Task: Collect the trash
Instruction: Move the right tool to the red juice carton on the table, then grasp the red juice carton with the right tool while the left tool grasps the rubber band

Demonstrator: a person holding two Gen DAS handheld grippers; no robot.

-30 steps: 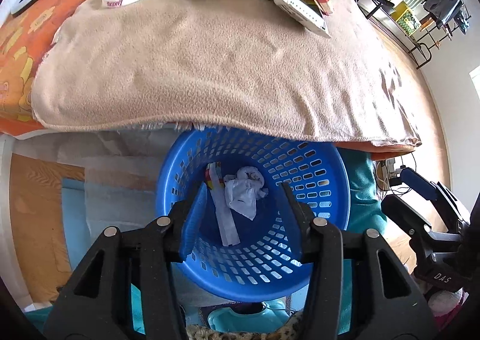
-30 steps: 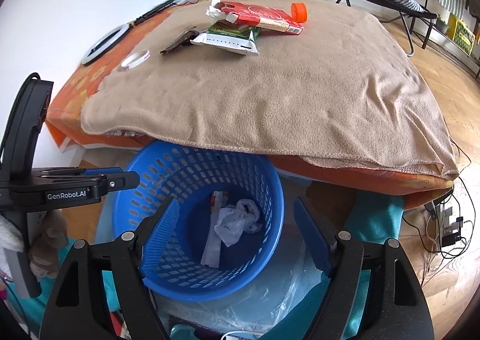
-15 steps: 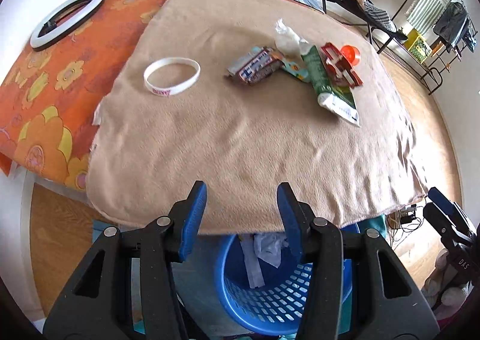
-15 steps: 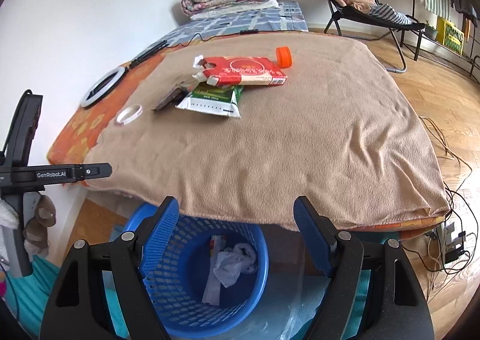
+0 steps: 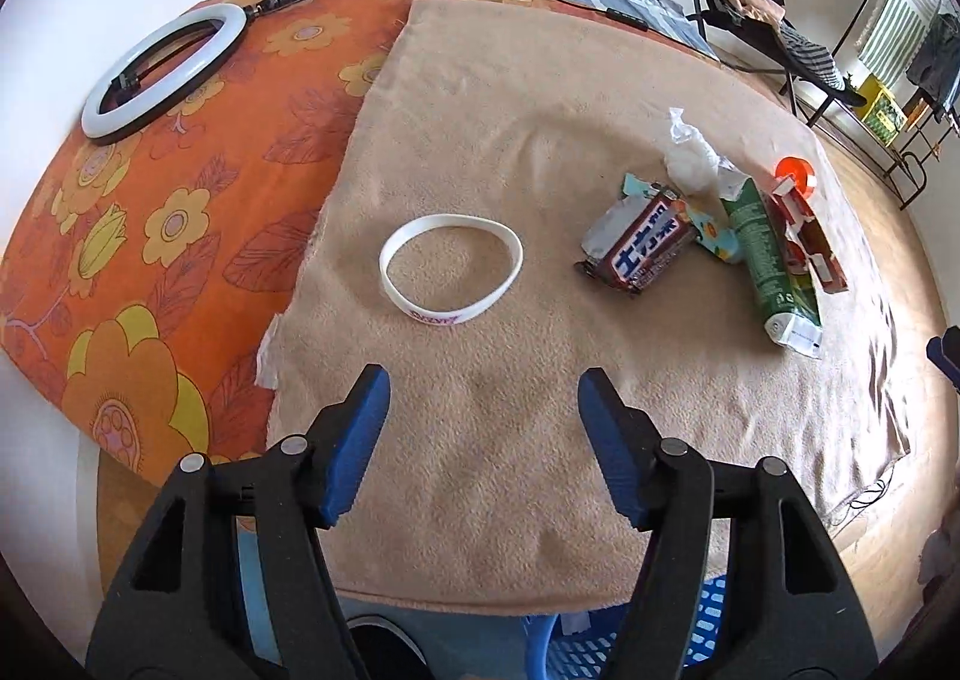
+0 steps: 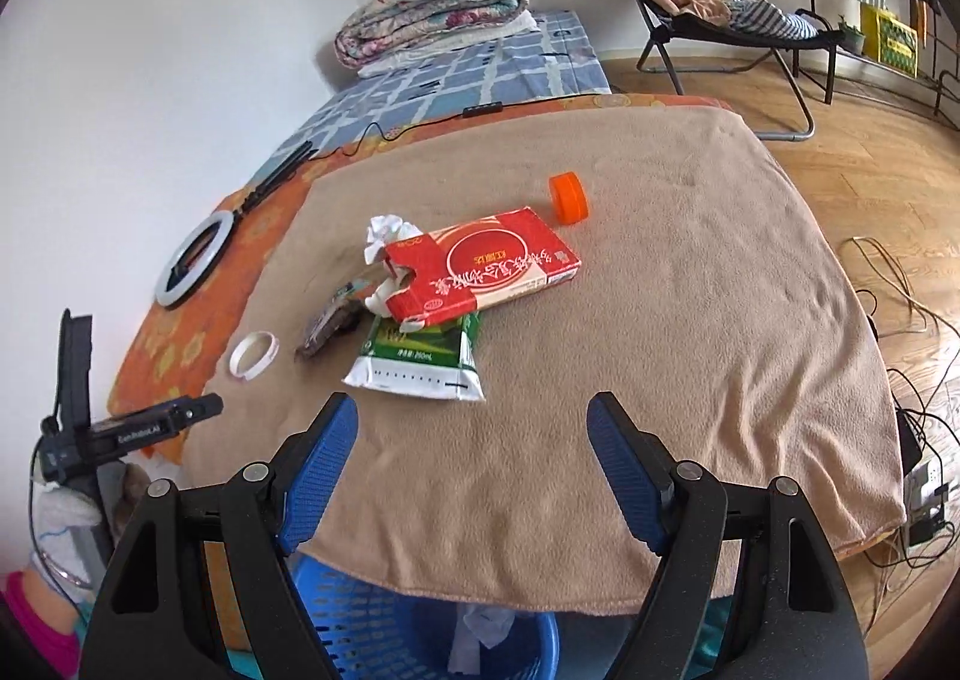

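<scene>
Left wrist view, left to right: white ring light [image 5: 162, 71] upper left; white silicone wristband [image 5: 451, 269] centre; brown snack wrapper [image 5: 645, 248], green-white carton [image 5: 774, 272] right. Left gripper [image 5: 483, 398] released, jaws just widened, nothing between. Right wrist view: red flat cardboard box [image 6: 486, 269] centre, orange cap [image 6: 570, 198] beyond; right gripper [image 6: 474, 428] released, empty; blue plastic basket [image 6: 384, 620] at bottom edge.

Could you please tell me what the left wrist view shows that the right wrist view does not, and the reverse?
Only the left wrist view shows the brown wrapper's printed face and the open, empty left gripper. Only the right wrist view shows the red carton's printed top, white paper in the blue basket and the open, empty right gripper. Both show the white wristband, green pouch, orange cap, ring light and tan blanket.
</scene>
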